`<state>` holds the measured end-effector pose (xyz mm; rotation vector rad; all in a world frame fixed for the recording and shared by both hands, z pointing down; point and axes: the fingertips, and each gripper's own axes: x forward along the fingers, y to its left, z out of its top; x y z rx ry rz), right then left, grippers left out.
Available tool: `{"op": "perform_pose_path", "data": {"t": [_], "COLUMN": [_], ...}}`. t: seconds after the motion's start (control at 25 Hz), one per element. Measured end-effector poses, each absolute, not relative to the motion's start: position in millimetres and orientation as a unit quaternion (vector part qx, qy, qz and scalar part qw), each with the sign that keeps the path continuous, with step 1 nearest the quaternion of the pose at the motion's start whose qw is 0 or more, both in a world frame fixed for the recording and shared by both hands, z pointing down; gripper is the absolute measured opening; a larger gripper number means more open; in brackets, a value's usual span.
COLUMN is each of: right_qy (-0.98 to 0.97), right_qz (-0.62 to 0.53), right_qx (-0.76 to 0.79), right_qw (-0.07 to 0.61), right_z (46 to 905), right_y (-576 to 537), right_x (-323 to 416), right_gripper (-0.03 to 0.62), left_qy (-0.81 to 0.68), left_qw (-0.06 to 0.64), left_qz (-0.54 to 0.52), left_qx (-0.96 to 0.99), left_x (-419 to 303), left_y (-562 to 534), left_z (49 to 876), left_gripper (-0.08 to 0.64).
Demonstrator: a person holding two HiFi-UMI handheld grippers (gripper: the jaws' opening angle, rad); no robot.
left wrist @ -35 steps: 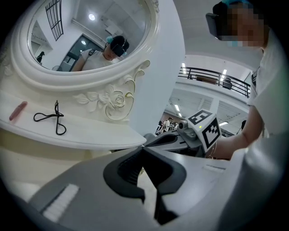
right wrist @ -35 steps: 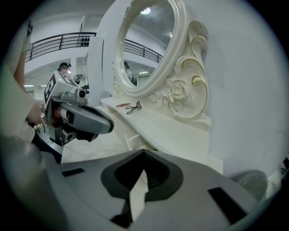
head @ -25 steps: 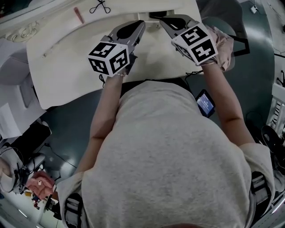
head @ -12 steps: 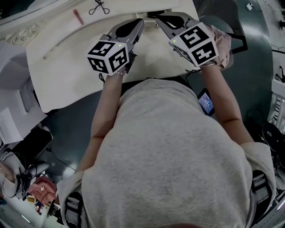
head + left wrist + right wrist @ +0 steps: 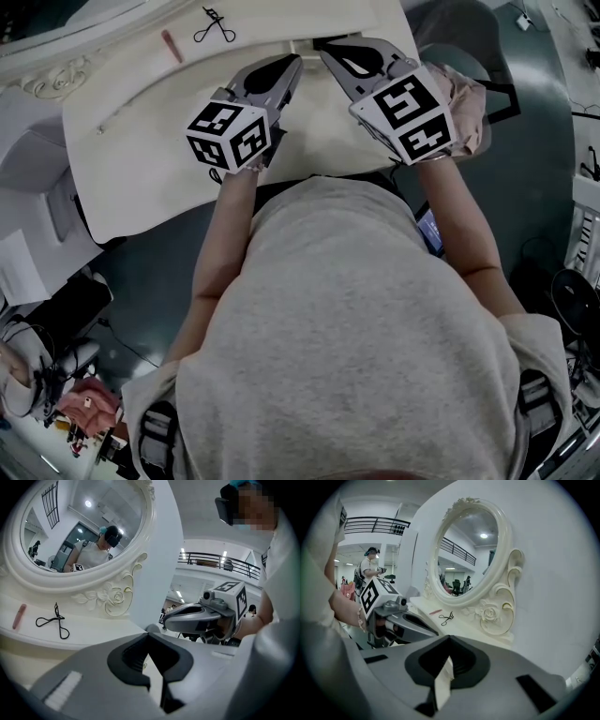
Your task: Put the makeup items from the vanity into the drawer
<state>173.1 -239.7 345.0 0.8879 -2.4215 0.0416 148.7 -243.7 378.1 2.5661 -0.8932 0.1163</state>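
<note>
Left gripper (image 5: 292,62): jaws together with nothing between them. It hangs low over the middle of the vanity (image 5: 141,159), pointing toward the mirror (image 5: 79,527).
Right gripper (image 5: 328,47): jaws also pressed together and empty, just beside the left one, tips angled slightly inward.
Why they sit so: both seem parked between moves. Neither is aimed at an item, and closed jaws would have to open before any pickup.
Makeup items: an eyelash curler (image 5: 215,24) and a pink stick (image 5: 171,45) lie at the back of the vanity under the mirror frame, near each other but apart and well clear of both grippers.
Task progress: judging by this, nothing is in hand and these two items have yet to go in.
Drawer: I cannot find it. The person's torso and the grippers cover the vanity's front edge.
Hard to tell: whether the pink stick is a lipstick or a pencil, and what the small dark shape by the right gripper's tip is.
</note>
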Motion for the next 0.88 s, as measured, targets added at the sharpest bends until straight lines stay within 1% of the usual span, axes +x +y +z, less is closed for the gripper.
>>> {"op": "perform_pose_path", "data": {"t": [0.24, 0.88], "right_qy": [-0.905, -0.908], "right_qz": [0.029, 0.071], "right_qx": [0.341, 0.345], "right_qw": [0.252, 0.225], "right_z": [347, 365], "right_y": [-236, -226], "right_x": [165, 171], "right_gripper": [0.008, 0.008], "left_qy": [-0.327, -0.341], "left_qw": [0.211, 0.204], "left_qz": [0.036, 0.040], "left_qx": [0.920, 0.917], "left_x": [149, 151], "left_y": [-242, -237], "left_z": [376, 377], "left_gripper": [0.005, 0.005]}}
